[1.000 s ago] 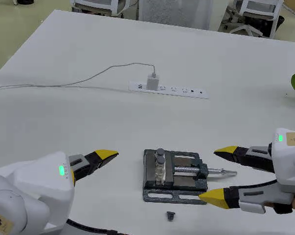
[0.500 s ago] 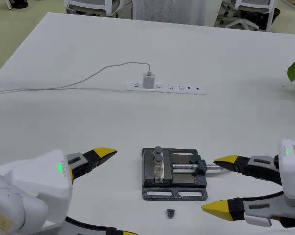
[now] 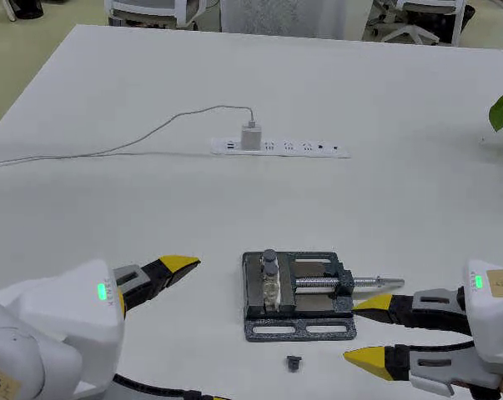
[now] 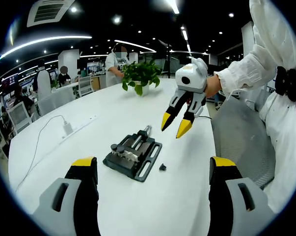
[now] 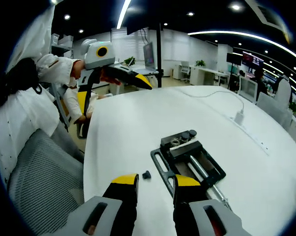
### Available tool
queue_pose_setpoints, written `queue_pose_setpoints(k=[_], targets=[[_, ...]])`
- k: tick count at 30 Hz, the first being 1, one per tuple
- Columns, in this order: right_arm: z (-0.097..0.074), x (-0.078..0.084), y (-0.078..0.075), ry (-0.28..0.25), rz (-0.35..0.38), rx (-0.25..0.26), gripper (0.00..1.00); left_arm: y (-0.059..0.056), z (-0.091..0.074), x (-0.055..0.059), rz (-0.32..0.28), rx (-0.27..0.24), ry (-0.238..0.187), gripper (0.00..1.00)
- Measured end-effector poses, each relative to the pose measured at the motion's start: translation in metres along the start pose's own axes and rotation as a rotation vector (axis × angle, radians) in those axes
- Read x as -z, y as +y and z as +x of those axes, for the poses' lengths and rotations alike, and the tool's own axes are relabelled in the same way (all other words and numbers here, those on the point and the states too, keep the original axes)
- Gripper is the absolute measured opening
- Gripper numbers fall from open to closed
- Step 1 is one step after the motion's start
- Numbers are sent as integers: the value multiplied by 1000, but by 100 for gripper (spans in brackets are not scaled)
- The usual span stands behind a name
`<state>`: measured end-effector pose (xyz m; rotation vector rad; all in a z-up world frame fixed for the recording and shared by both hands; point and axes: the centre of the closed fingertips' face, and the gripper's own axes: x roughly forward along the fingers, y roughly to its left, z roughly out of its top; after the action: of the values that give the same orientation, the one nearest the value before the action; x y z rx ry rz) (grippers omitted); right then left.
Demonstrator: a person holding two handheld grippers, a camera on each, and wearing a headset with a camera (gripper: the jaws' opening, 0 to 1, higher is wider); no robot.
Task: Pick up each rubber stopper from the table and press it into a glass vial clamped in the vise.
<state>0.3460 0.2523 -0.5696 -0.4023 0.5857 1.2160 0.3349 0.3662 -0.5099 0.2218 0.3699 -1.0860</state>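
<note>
The left gripper (image 4: 152, 162) and right gripper (image 3: 368, 330) are held with jaws apart. A stopper (image 3: 294, 363) is seen near the vise (image 3: 253, 302), whose vials (image 3: 270, 282) are hardly made out.

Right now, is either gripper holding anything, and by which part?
Nothing is held. The left gripper and right gripper are both open and empty; the stopper lies loose on the table near the vise.
</note>
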Motion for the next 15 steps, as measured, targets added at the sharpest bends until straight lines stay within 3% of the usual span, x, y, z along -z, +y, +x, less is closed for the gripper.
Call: queue_pose_setpoints(k=[7,15], targets=[[19,6,6,24,-22,-30,11,-1,2,0,-3,6,3,93],[43,18,10,73,-58,-70,7,-1,4,0,-7,9,2,93]])
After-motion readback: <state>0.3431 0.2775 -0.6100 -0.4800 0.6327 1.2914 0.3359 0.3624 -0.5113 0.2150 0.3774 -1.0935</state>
